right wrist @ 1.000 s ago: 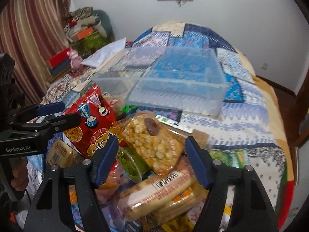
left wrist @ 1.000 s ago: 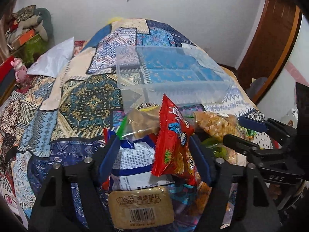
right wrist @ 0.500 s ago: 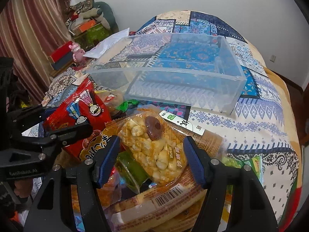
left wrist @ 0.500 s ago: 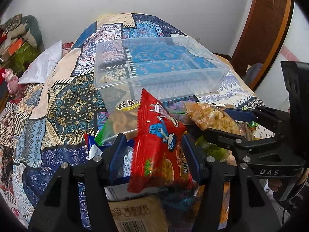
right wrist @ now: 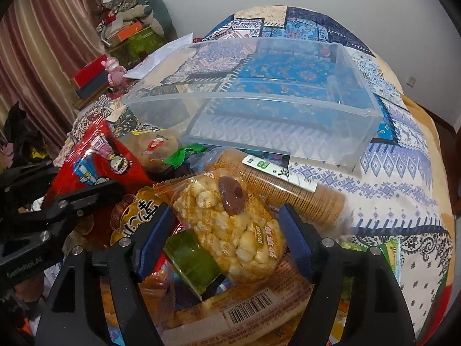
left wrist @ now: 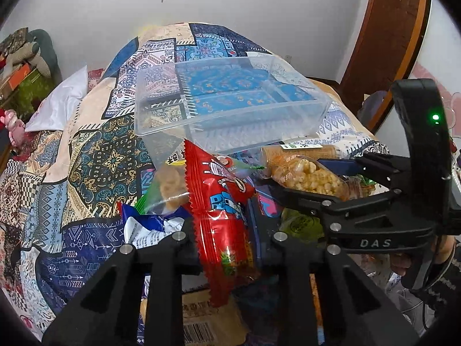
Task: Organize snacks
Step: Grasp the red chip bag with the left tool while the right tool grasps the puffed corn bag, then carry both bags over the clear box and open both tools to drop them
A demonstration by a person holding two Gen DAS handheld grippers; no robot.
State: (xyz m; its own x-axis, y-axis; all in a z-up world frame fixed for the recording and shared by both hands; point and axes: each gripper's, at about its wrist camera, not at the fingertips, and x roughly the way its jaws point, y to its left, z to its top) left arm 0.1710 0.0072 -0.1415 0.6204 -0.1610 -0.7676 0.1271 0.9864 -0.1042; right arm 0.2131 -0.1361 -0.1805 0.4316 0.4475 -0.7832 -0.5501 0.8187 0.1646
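A heap of snack packets lies on a patterned quilt in front of a clear plastic bin [left wrist: 230,119] [right wrist: 259,94], which holds nothing. My left gripper [left wrist: 223,230] [right wrist: 66,181] is shut on a red snack bag [left wrist: 219,201] [right wrist: 95,155]; the bag stands upright between its pads. My right gripper [right wrist: 227,225] [left wrist: 317,178] straddles a clear bag of popcorn [right wrist: 230,230] [left wrist: 311,177]. Its jaws are opening, and the blue pads stand beside the bag without squeezing it.
A sleeve of round crackers [right wrist: 288,190] lies behind the popcorn, a green packet [right wrist: 190,259] and a barcoded pack [right wrist: 250,311] under it. A blue-white bag [left wrist: 149,227] sits left of the red one. Clutter [right wrist: 129,34] and a curtain [right wrist: 43,43] flank the bed; a wooden door [left wrist: 389,28] stands right.
My left jaws have closed onto the red bag, which now stands pinched between them. My right jaws have spread a little and come down closer over the popcorn bag.
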